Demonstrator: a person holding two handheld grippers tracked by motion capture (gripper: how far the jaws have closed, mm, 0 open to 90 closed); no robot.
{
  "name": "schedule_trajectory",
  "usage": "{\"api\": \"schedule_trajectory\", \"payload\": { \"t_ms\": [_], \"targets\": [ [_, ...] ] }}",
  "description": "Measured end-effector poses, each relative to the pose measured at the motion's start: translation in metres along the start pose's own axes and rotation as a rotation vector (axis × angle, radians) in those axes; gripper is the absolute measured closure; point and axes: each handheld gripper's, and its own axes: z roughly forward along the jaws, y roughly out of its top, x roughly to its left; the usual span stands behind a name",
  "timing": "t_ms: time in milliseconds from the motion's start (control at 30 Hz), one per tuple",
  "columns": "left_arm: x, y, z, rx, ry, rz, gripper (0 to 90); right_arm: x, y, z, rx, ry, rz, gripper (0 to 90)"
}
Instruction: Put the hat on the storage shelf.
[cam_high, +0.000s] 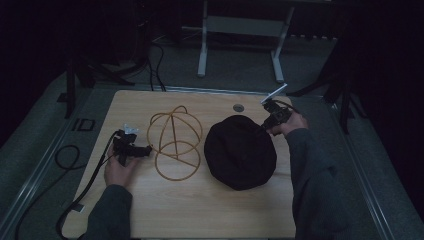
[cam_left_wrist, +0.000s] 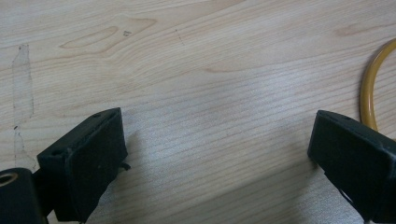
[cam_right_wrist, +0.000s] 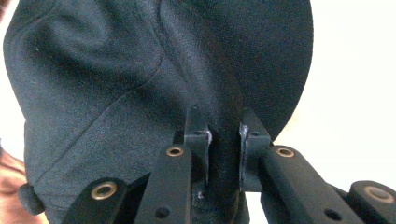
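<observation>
Your right fingers (cam_right_wrist: 223, 149) pinch the black cap (cam_right_wrist: 140, 79).
Left fingers (cam_left_wrist: 215, 154) gape empty over the counter (cam_left_wrist: 196, 70).

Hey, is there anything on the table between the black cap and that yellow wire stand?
Nothing visible. The black cap, pinched at its edge by the right hand-held gripper, lies just right of the yellow wire stand, with a narrow strip of bare table between them. The left hand-held gripper sits on the stand's far side.

Wooden table (cam_high: 200, 210), dim room. Black cap (cam_high: 240, 152) lies right of centre, right gripper (cam_high: 264, 127) pinching its far right edge. Yellow wire frame (cam_high: 175, 142) stands left of the cap, apart from it. Left gripper (cam_high: 145, 150) rests just beside the frame, cable (cam_high: 85, 192) trailing off the table.
</observation>
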Motion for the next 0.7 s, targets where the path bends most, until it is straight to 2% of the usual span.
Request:
{"api": "schedule_trajectory", "payload": {
  "t_ms": [100,433,700],
  "targets": [
    [0.0,0.0,0.0,0.0,0.0,0.0,3.9,-0.003,0.003,-0.004,-0.001,0.023,0.025,78.2],
    [0.0,0.0,0.0,-0.001,0.001,-0.001,4.2,-0.004,0.011,-0.023,-0.051,0.061,0.065,78.3],
    [0.0,0.0,0.0,-0.001,0.001,0.0,4.3,-0.002,0.015,-0.044,-0.076,0.073,0.089,78.3]
  ]
}}
